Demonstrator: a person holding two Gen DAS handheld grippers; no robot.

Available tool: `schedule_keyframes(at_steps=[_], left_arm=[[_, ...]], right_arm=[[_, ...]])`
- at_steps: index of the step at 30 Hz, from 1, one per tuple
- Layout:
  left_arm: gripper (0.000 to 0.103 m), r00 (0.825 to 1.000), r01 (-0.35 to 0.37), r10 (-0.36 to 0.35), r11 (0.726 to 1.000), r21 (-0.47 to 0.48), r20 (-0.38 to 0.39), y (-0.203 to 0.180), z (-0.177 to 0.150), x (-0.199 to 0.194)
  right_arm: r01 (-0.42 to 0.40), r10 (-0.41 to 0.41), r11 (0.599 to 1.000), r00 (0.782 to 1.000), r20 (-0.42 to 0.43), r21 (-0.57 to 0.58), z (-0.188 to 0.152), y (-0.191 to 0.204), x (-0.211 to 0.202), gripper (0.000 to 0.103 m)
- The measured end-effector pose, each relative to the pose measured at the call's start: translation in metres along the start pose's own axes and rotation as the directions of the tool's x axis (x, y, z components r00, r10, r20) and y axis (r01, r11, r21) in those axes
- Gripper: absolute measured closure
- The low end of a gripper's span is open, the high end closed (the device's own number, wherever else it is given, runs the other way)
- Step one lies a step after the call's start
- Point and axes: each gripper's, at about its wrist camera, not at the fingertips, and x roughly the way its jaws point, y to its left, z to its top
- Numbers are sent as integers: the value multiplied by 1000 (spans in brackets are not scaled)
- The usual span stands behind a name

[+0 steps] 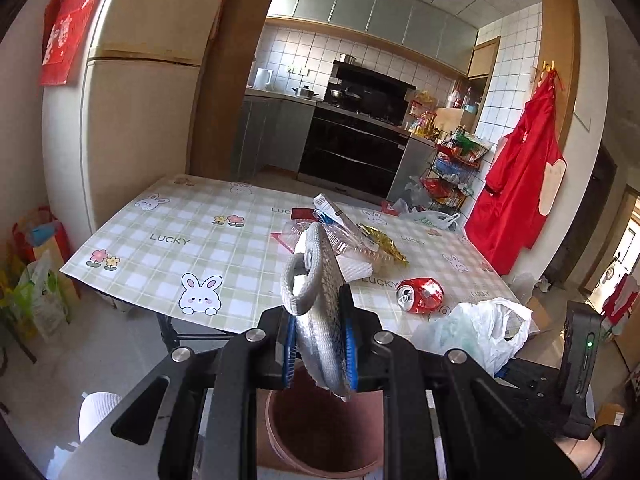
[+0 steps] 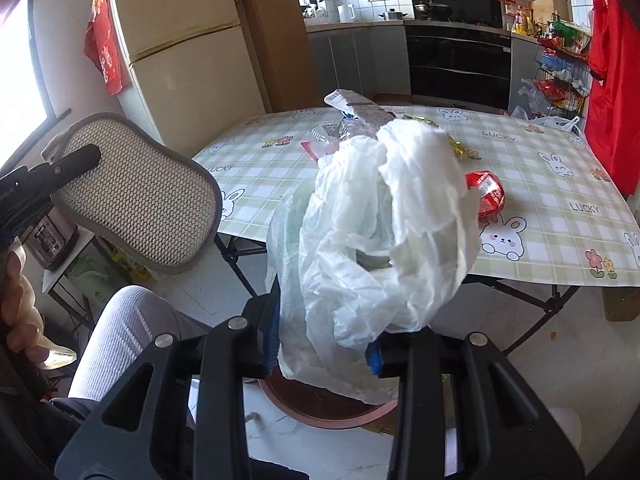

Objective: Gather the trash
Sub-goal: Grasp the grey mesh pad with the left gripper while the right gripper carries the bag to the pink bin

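My left gripper [image 1: 319,354] is shut on a grey mesh slipper [image 1: 320,300] and holds it above a brown trash bin [image 1: 320,436]. The slipper also shows at the left of the right wrist view [image 2: 140,196]. My right gripper [image 2: 324,350] is shut on a crumpled white plastic bag [image 2: 372,236], held above the same bin [image 2: 332,408]. The bag shows in the left wrist view too [image 1: 476,332]. On the table lie a crushed red can [image 1: 420,294], a gold wrapper [image 1: 384,242] and clear plastic packaging [image 1: 340,232].
The table [image 1: 180,240] has a green checked bunny cloth. A fridge [image 1: 140,120] stands at the left, with bags on the floor beside it. A red apron [image 1: 520,184] hangs at the right, next to a wire rack [image 1: 452,172]. The kitchen lies behind.
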Motion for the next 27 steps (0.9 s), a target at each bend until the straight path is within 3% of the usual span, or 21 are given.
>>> schedule_keyframes(at_steps=[8,18,27], left_arm=[[84,998,-58,58,998,-8,-6,11,4,23],[84,998,-14,14,1000,0,-62,10,-7,46],[84,998,-17,18,1000,9,-57,8,-6,47]], right_arm=[[-32,32,999,997,-63,2,1,-1,29,67],[-69,73,997,992,-99,38,-3,-4,50,60],[-85,85,996,994,-70,5,0,3,44,39]])
